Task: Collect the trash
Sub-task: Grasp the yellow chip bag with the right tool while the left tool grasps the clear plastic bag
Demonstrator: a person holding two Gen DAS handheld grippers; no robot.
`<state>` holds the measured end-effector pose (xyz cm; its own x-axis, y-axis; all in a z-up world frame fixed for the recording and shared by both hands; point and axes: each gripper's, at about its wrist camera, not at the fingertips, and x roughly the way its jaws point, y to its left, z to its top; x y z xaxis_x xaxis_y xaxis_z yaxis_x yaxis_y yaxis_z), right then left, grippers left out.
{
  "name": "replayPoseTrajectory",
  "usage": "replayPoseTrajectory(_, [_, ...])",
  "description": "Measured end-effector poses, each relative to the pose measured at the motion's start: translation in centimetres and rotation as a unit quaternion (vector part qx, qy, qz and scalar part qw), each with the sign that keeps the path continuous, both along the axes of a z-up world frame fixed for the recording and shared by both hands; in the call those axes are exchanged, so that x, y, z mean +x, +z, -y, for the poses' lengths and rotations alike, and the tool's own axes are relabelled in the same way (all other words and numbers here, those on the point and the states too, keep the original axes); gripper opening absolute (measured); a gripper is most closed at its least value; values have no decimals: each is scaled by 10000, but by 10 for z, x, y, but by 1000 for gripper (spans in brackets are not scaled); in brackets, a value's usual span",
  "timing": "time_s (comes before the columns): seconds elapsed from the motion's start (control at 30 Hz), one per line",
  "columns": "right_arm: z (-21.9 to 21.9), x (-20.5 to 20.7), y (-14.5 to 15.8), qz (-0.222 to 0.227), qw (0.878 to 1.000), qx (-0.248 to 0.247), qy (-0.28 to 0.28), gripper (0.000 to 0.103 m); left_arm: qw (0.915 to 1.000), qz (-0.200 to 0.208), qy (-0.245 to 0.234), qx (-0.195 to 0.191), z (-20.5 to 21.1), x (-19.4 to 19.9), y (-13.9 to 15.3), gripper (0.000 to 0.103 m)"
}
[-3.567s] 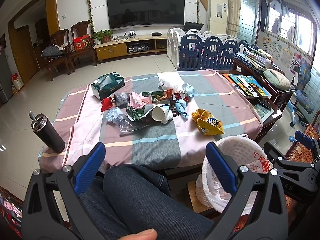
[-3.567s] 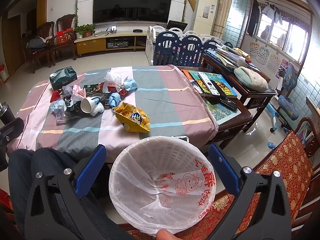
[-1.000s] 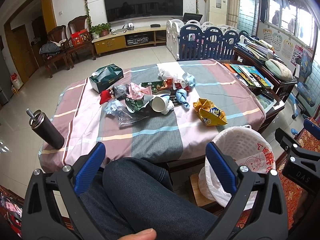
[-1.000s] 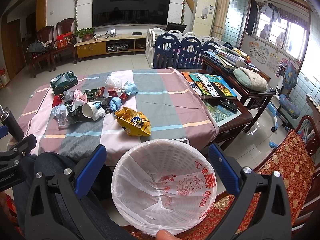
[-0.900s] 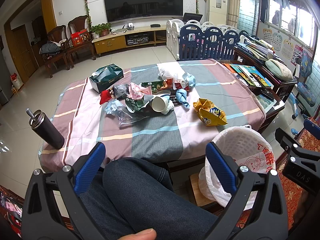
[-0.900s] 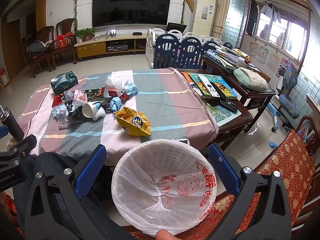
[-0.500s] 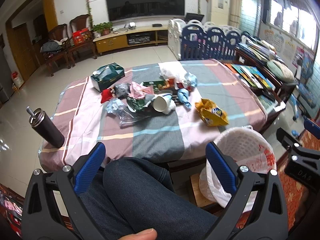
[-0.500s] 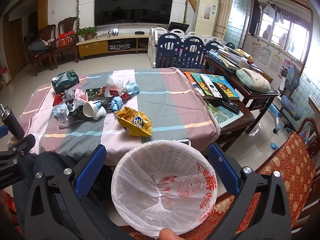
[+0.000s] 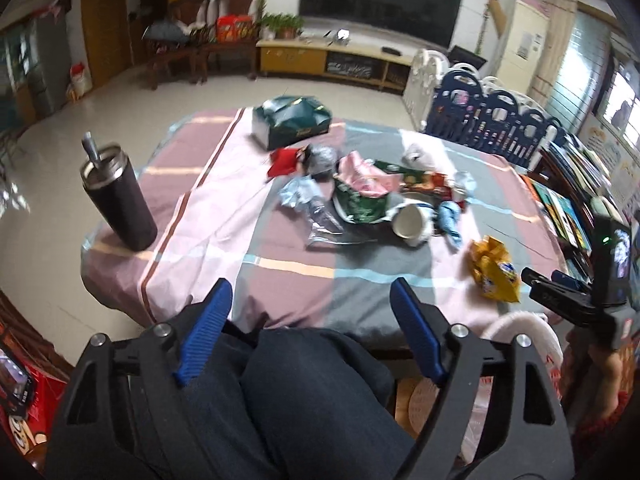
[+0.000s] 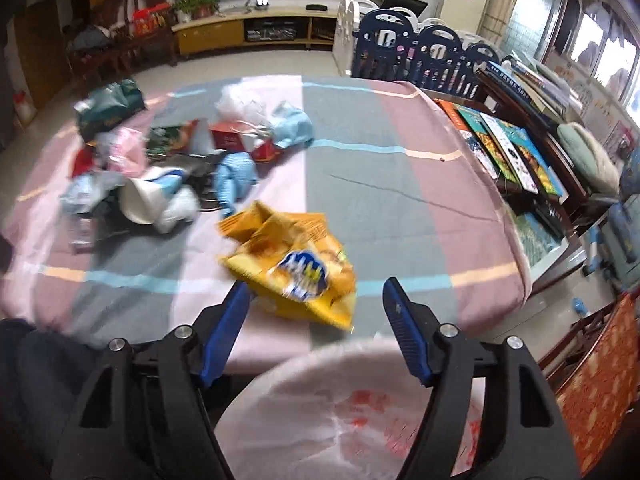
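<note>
Trash lies heaped on the striped tablecloth (image 9: 224, 216): a white paper cup (image 9: 410, 222) on its side, a green wrapper (image 9: 360, 204), pink and blue scraps. A crumpled yellow chip bag (image 10: 288, 256) sits apart near the table's front edge. My right gripper (image 10: 316, 286) hovers right over it, jaws closing, the bag's near end between the blue fingertips (image 10: 240, 300) but not pressed. My left gripper (image 9: 309, 286) hangs over the table's near edge and my lap, jaws closing on nothing. The white lined bin (image 10: 340, 400) stands just below the right gripper.
A black tumbler with a straw (image 9: 120, 200) stands at the table's left corner, and a green tissue box (image 9: 292, 124) at the far side. Books (image 10: 512, 148) cover a side table on the right. Dark-trousered legs (image 9: 300, 400) fill the foreground.
Both grippers have swept forward and down toward the table, and both pairs of jaws have narrowed. The chip bag now sits close under the right gripper; the bin has slid below it.
</note>
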<state>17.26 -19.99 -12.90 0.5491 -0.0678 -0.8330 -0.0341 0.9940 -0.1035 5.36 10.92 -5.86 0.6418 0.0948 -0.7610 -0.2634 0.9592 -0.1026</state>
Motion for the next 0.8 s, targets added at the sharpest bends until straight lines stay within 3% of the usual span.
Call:
replayPoseTrajectory(0.03, [0,9,-8,-49,9999,-91,24,78,9999,-59,67,-66,-5,8,-5,83])
replayPoseTrajectory(0.13, [-5,32,-30,-275,9995,-90,115,78,9984,-379,108,-410,-15,47,-20,87])
replayPoseTrajectory(0.23, [-6,42,-44,-465,9987,185,126,78,9979,-310,-100,-566,-11,86,-28,92])
replayPoseTrajectory(0.3, [-6,42,-50,-573,9966,570,165,66,9981,-328,-200,-473,-7,112,-39,92])
replayPoseTrajectory(0.33, [-8,41,-53,-605,9955,706,205,52,9979,-438,-205,-430,-8,132,-49,92])
replayPoseTrajectory(0.4, [-14,35,-52,-432,9962,691,303,44,9973,-546,-123,-484,-16,155,-64,91])
replayPoseTrajectory(0.47, [-19,28,-47,-380,9957,700,464,30,9961,-650,61,-587,-29,178,-81,82])
replayPoseTrajectory(0.53, [-20,24,-45,-408,9941,856,531,28,9926,-902,222,-785,-43,197,-99,64])
replayPoseTrajectory(0.67, [-10,10,-39,-376,9926,1082,395,28,9841,-1245,333,-1221,-56,214,-125,65])
replayPoseTrajectory(0.73, [-7,4,-40,-396,9917,1167,359,28,9823,-1265,349,-1334,-56,217,-132,73])
replayPoseTrajectory(0.8, [-7,0,-41,-382,9926,1102,350,28,9818,-1218,302,-1424,-52,218,-136,69])
